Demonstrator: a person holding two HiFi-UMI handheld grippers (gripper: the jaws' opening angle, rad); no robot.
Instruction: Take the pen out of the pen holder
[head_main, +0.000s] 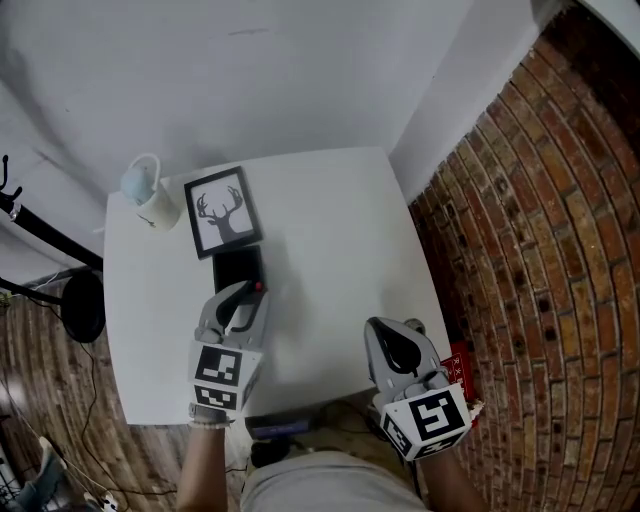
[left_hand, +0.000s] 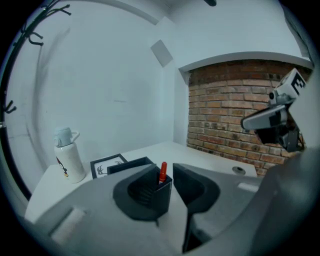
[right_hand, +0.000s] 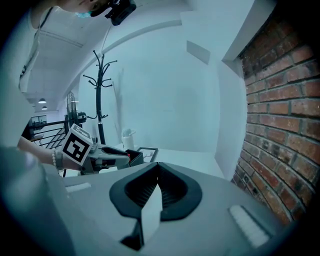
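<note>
A black pen holder stands on the white table, just in front of a framed deer picture. A red-capped pen sticks up from the holder's near corner. My left gripper is open, with one jaw on each side of that corner and the pen's tip between them. In the left gripper view the left gripper has not closed on the pen. My right gripper hovers over the table's near right part, shut on nothing, and the right gripper shows its tips meeting.
A white bottle with a pale blue lid stands at the table's far left corner. A brick wall runs along the right side. There is a round hole in the tabletop near that wall. A black coat stand rises beyond the table's left side.
</note>
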